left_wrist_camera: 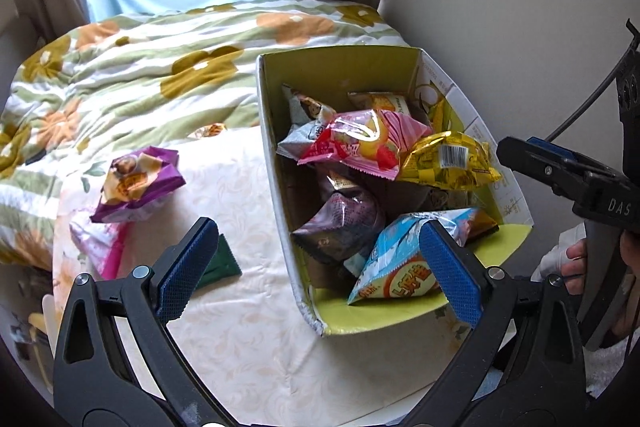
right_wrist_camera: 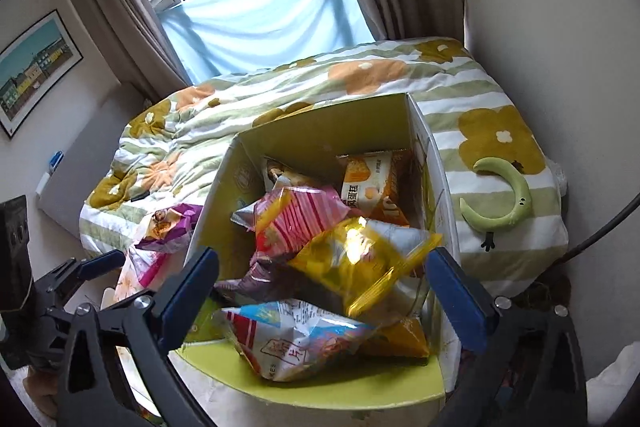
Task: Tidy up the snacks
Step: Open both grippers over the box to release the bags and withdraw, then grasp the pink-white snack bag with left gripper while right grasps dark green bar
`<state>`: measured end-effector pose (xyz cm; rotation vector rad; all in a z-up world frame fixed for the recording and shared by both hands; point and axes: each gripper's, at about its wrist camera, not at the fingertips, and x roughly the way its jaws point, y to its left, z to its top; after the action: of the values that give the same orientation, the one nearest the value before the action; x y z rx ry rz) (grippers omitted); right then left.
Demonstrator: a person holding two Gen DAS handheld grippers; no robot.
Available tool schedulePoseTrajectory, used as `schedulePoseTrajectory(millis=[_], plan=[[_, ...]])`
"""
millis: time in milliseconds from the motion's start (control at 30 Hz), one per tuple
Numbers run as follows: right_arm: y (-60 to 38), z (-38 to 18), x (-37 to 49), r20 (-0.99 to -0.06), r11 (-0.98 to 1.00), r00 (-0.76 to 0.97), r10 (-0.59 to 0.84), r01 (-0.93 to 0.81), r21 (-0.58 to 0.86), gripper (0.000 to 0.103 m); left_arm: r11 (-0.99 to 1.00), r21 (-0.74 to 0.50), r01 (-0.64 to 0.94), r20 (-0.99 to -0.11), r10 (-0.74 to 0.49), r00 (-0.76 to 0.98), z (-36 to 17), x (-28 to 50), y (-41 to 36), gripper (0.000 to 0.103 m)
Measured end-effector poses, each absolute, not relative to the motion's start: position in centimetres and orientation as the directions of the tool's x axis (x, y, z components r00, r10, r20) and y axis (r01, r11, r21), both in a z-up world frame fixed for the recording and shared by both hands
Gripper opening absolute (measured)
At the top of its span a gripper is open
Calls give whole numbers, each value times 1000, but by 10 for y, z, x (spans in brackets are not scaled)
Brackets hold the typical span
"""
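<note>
A small table [left_wrist_camera: 248, 327] with a pale flowery cloth holds a green box [left_wrist_camera: 400, 323] on the right. On the left lie a purple snack bag [left_wrist_camera: 136, 183], a pink one [left_wrist_camera: 100, 247] and a dark green one [left_wrist_camera: 222, 263].

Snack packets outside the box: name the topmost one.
The purple packet, lying on a pink packet left of the box; the green packet lies flat.
</note>
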<state>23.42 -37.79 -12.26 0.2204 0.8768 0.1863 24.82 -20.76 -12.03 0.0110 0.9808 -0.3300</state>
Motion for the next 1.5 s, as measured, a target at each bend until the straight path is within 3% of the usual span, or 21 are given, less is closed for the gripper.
schedulePoseTrajectory(millis=[400, 500, 1000, 1500], plan=[[-363, -94, 210, -718, 973, 657, 229, -168, 157, 103, 956, -129, 264, -783, -262, 564, -94, 219, -200, 100], [-356, -80, 203, -691, 958, 664, 286, -224, 182, 103, 968, -103, 231, -776, -223, 590, -82, 210, -187, 100], [-276, -56, 178, -642, 922, 664, 384, -310, 230, 103, 991, -111, 77, -741, -134, 658, -68, 163, -59, 100], [-119, -101, 182, -725, 941, 603, 333, -264, 212, 103, 965, -203, 167, -790, -262, 554, -104, 206, 87, 100]])
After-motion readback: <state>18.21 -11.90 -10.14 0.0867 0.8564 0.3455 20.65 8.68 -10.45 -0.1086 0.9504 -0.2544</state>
